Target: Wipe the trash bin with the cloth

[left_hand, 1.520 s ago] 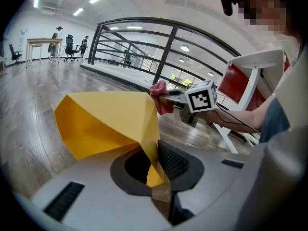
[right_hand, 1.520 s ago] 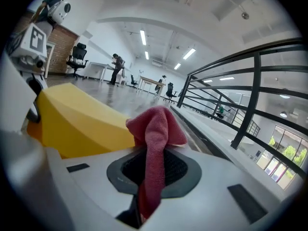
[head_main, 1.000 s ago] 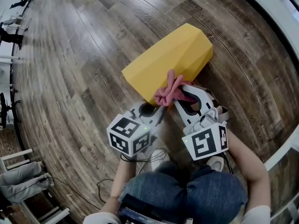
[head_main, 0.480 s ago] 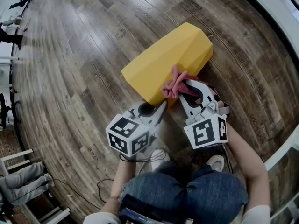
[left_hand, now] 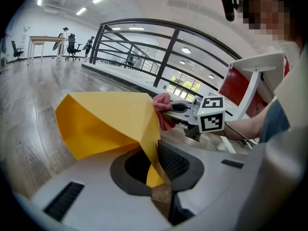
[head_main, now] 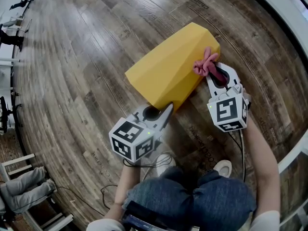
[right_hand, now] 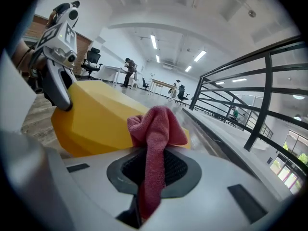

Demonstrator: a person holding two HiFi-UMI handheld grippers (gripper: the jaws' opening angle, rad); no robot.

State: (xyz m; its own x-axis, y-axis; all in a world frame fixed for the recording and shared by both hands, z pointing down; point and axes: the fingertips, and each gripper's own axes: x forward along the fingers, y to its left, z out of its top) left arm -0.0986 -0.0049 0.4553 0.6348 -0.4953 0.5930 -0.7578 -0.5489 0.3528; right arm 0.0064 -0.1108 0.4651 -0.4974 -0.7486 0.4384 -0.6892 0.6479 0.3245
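Note:
A yellow faceted trash bin [head_main: 168, 66] lies on its side on the wooden floor. My left gripper [head_main: 167, 109] is at its near end, shut on the thin yellow rim [left_hand: 153, 165], which passes between the jaws. My right gripper [head_main: 211, 72] is shut on a pink cloth [head_main: 204, 64], bunched against the bin's far right corner. In the right gripper view the cloth [right_hand: 154, 129] hangs from the closed jaws, with the bin [right_hand: 96, 119] just behind it. The left gripper view shows the bin [left_hand: 106, 121] with the cloth [left_hand: 162, 110] at its far edge.
A dark metal railing [right_hand: 269, 95] and a pale curved ledge [head_main: 284, 13] run along the right. The person's jeans-clad knees [head_main: 192, 201] and a shoe [head_main: 224, 167] are close below the grippers. A cable [head_main: 108, 191] lies on the floor, and chair frames [head_main: 19, 177] stand at lower left.
My right gripper has carried the cloth along the bin's side, from the near end by the left gripper to the far right corner. The left gripper and the bin have stayed put.

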